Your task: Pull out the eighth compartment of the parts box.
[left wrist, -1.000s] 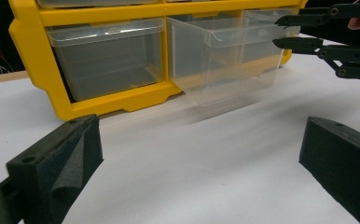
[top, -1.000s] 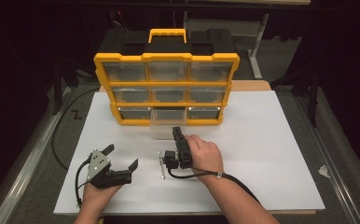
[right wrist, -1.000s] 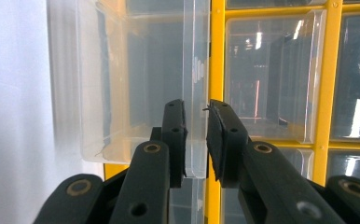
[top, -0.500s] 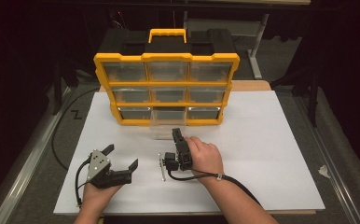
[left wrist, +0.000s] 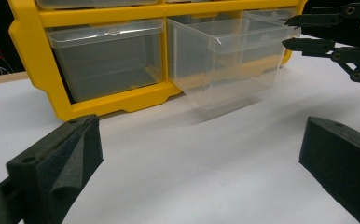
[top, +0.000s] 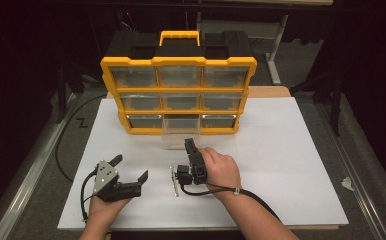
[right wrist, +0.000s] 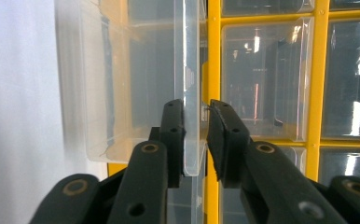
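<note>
A yellow and black organizer [top: 178,90] with clear drawers stands at the back of the white board. Its bottom middle clear drawer [top: 178,137] is pulled part way out, and in the left gripper view this drawer [left wrist: 229,60] juts forward of the frame. My right gripper [top: 188,143] reaches to its front, turned on its side. In the right gripper view the jaws [right wrist: 197,112] straddle the drawer's front wall [right wrist: 192,70], pads against it; they have just eased slightly apart. My left gripper [top: 129,167] rests open on the board, nothing between its jaws [left wrist: 201,140].
A small silver metal piece [top: 174,181] lies on the white board [top: 291,175] just left of the right hand. Cables trail from both grippers. The right gripper's jaws [left wrist: 308,32] show at the top right of the left gripper view. Dark floor surrounds the table.
</note>
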Tool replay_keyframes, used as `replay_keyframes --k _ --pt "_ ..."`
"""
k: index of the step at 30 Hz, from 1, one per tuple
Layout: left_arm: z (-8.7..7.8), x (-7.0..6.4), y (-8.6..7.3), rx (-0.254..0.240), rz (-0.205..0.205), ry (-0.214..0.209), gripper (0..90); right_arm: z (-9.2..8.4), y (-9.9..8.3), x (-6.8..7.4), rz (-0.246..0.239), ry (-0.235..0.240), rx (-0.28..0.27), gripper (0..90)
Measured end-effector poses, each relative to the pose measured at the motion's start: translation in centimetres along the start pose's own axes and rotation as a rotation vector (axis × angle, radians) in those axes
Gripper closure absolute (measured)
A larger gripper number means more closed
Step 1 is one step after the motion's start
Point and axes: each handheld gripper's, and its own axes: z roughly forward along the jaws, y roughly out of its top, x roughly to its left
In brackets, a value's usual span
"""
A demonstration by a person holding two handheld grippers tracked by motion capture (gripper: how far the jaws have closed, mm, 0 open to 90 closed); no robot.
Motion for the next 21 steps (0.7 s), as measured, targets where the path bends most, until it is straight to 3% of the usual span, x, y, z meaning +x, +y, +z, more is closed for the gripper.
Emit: replay_keyframes --k 10,21 --pt "0.0 -0.1 0.0 0.001 0.009 -0.002 0.3 -0.8 -1.0 0.1 0.000 0.028 0.014 65.5" --pt "0.0 -0.1 -0.1 0.004 0.014 0.000 0.3 -1.5 -3.6 1.0 0.013 0.062 0.050 57.3"
